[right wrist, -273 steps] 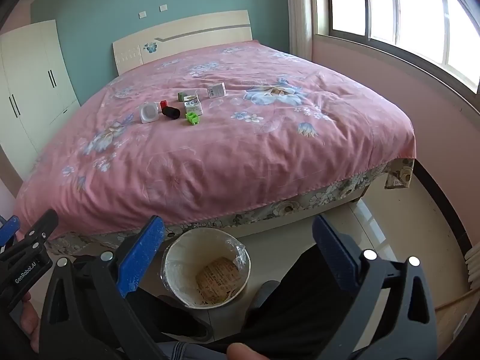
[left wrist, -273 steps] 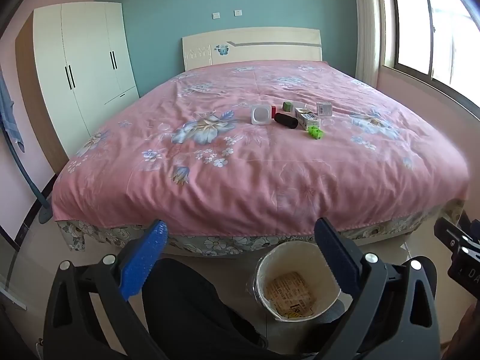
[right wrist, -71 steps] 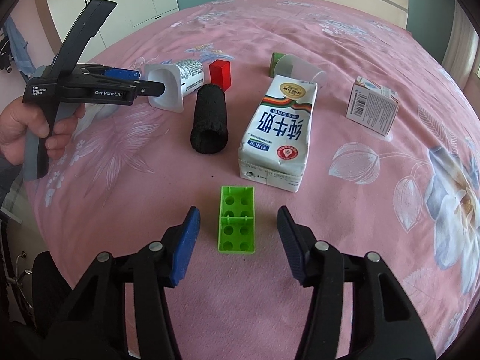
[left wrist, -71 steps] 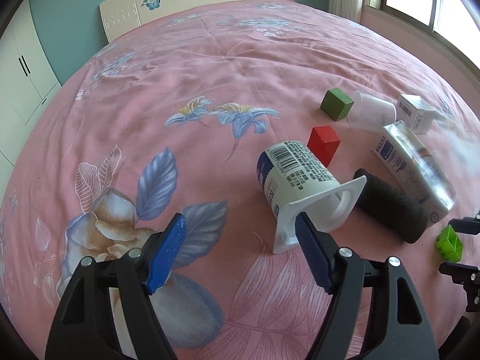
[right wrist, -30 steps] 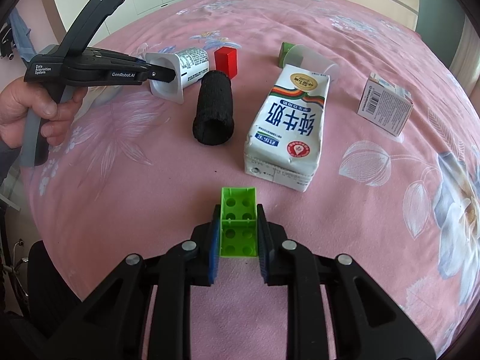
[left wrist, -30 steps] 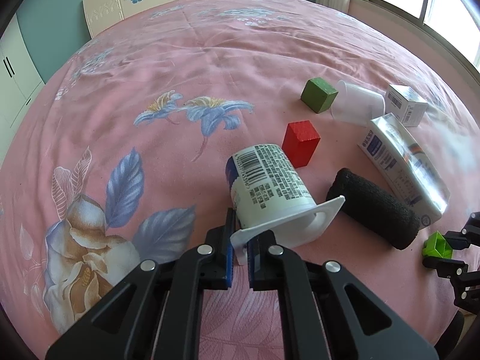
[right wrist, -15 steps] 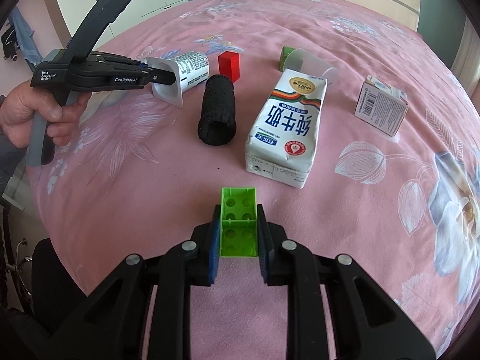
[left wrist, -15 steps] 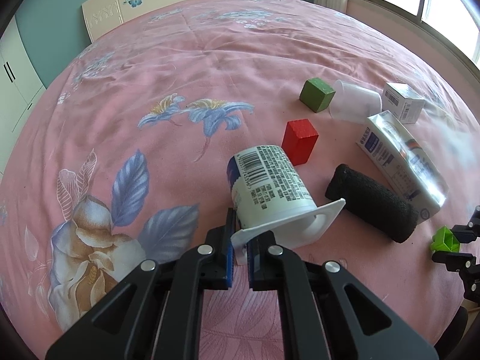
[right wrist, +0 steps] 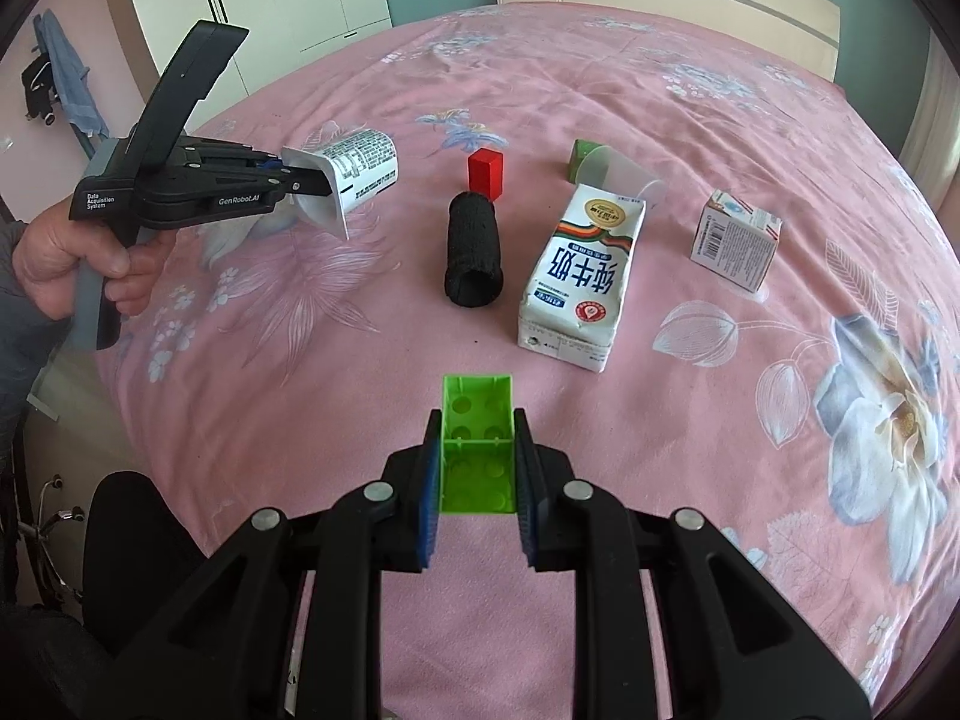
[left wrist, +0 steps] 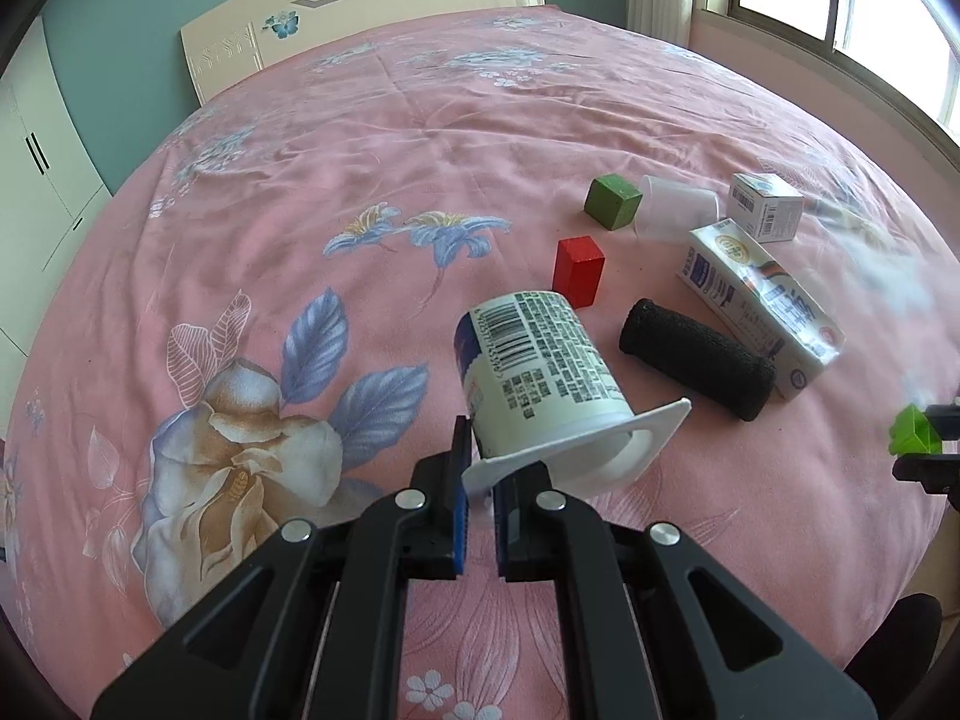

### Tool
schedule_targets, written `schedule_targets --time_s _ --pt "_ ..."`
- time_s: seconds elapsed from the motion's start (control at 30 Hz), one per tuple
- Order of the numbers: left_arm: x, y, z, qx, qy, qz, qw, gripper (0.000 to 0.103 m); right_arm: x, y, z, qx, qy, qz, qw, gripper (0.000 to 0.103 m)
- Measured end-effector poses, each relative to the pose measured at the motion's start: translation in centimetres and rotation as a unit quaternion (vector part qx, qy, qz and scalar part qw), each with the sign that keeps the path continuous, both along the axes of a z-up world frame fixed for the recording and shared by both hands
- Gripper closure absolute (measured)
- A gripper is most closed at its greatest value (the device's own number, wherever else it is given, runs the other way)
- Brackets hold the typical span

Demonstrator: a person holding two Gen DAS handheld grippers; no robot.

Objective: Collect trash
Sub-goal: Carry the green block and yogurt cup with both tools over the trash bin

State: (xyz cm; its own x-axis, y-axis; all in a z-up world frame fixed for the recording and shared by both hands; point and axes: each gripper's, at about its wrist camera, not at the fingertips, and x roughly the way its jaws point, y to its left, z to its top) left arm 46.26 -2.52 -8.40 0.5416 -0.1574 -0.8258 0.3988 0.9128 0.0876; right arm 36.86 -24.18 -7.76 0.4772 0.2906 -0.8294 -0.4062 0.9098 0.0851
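Showing only from the right wrist: hand [right wrist: 57,267] gripping left gripper [right wrist: 312,183].

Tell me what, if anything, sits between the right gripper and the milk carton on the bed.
Nothing on the bedspread lies between them. But the right gripper is already shut on the green brick, which sticks out ahead of its fingers toward the milk carton. The black foam roll lies to the carton's left, off that line.

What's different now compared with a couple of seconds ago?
Both tools closed: the left tool pinched the yogurt cup by its rim and lifted it, the right tool clamped the green block. The milk carton, black roll and red block stayed put.
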Motion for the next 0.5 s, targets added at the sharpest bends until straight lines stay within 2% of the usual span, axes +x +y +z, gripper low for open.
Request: schedule_targets --time_s 0.43,0.5 --pt "-8.3 1.6 3.2 0.006 -0.024 -0.013 0.9996 0.094 -4.9 -0.3 3.3 0.002 -0.013 0.007 1.000 0.081" --pt "-9.7 1.7 3.4 -0.004 -0.020 -0.020 0.9996 0.094 -5.7 -0.4 3.7 0.004 -0.015 0.010 1.000 0.081"
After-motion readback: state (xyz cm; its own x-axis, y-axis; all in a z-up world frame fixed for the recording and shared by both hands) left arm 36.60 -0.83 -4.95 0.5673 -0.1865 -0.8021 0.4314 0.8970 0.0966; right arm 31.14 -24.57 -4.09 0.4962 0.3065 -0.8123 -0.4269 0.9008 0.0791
